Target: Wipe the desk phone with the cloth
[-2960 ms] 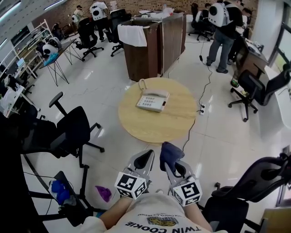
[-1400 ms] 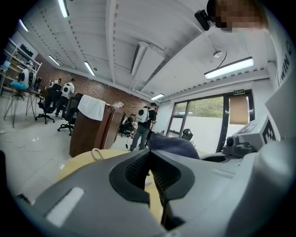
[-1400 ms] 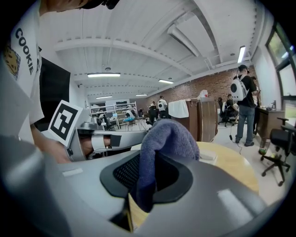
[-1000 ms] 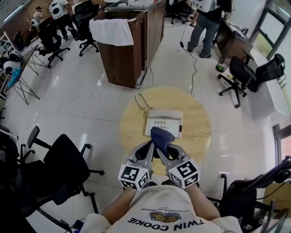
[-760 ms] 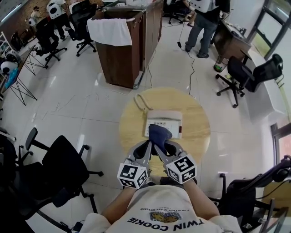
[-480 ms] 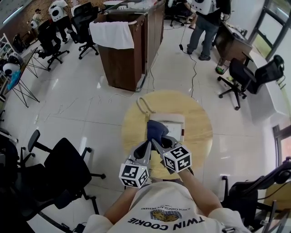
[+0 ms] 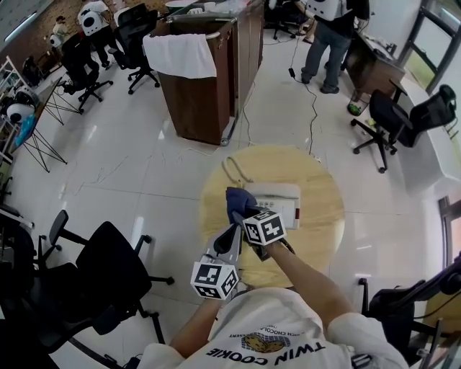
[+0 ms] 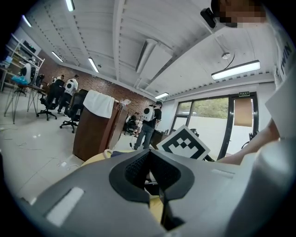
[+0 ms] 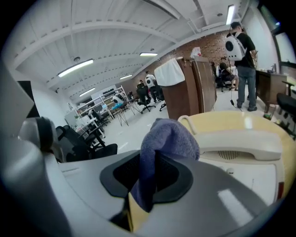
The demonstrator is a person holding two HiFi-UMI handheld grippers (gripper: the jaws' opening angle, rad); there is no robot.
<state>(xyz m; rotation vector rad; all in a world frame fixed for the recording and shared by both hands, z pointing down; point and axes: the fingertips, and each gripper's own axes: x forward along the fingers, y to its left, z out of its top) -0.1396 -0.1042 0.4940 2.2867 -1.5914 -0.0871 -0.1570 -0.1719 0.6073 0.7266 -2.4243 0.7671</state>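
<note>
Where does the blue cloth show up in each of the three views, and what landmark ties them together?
Head view: cloth at centre, over the left end of the desk phone on the round table.
Left gripper view: cloth not made out.
Right gripper view: cloth at centre, pinched between the jaws, phone to its right.
Shared landmark: the white towel draped on the brown cabinet.

Round table [image 7: 317,216], white towel [image 7: 180,56] over brown cabinet [image 7: 205,101], black chair [image 7: 108,263], person [image 7: 328,43] apparently wearing backpack [image 7: 325,7]
</note>
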